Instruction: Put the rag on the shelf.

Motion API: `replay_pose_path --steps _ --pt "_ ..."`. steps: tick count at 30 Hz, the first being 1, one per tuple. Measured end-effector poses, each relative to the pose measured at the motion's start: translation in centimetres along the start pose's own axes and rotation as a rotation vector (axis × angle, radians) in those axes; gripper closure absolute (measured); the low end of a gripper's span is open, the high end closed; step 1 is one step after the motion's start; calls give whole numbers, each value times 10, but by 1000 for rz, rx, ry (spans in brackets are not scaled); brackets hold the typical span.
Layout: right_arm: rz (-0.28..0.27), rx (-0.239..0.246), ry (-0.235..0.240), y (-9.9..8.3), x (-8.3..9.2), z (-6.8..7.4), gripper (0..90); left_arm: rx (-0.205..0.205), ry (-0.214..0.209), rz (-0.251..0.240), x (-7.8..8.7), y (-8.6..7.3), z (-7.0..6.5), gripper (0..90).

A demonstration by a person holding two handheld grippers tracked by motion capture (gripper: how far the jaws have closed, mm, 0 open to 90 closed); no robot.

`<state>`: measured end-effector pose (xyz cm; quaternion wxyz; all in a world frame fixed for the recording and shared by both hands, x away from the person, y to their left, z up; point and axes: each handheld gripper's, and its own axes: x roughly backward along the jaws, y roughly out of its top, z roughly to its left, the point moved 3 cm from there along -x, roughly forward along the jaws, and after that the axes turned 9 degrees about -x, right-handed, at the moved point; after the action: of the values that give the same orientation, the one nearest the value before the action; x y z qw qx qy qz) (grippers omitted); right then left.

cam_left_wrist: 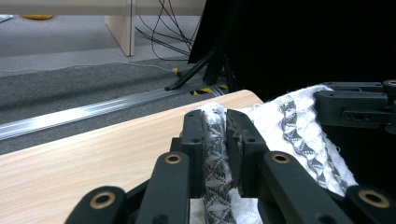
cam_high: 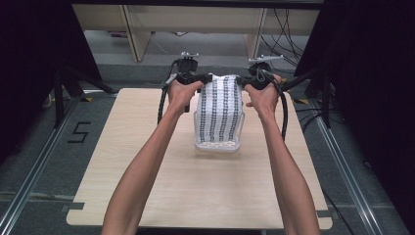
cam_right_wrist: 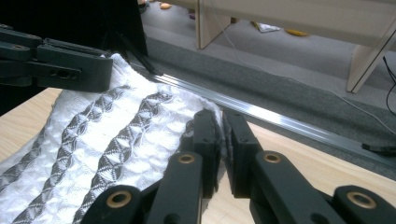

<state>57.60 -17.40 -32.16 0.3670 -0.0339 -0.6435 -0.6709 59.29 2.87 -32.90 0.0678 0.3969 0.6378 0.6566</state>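
A white cloth (cam_high: pixel 222 105) with grey patterned stripes hangs between my two grippers, held by its top corners. Its lower end drops into a clear plastic basket (cam_high: pixel 218 146) in the middle of the wooden table (cam_high: pixel 147 186). My left gripper (cam_high: pixel 203 78) is shut on the cloth's left corner. In the left gripper view a bunched fold of the cloth (cam_left_wrist: pixel 289 126) sits pinched between the jaws of that gripper (cam_left_wrist: pixel 215 121). My right gripper (cam_high: pixel 244 81) is shut on the right corner, and the right gripper view shows its jaws (cam_right_wrist: pixel 219 121) nipping the cloth's (cam_right_wrist: pixel 116 135) edge.
Black stands (cam_high: pixel 68 83) rise at both far corners of the table, the right one (cam_high: pixel 320 81) amid trailing cables. Metal rails (cam_high: pixel 342 161) run along the floor on each side. Wooden furniture legs (cam_high: pixel 132 34) stand beyond the table's far edge.
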Motion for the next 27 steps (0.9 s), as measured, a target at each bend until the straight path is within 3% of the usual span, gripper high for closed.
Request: replay_pose_path --steps 5,9,12,14,20,23,27 --pt "24 -21 -26 -4 -6 -1 820 -19 24 67 -6 -7 4 668" --pt "60 -11 -46 -7 -12 -3 736 -16 36 106 -6 -10 6 577" --pt "52 -5 -45 -8 -15 -1 735 12 71 132 -6 -10 9 443" --pt "52 1 -47 -9 -14 1 735 63 66 172 -4 -11 13 327" --pt "38 -8 -28 -8 -12 3 723 53 75 177 1 -13 17 316" --pt "22 14 -18 -7 -9 2 717 49 62 175 6 -13 17 320" --pt "14 -11 -9 -7 -2 2 678 42 50 159 11 -12 16 314"
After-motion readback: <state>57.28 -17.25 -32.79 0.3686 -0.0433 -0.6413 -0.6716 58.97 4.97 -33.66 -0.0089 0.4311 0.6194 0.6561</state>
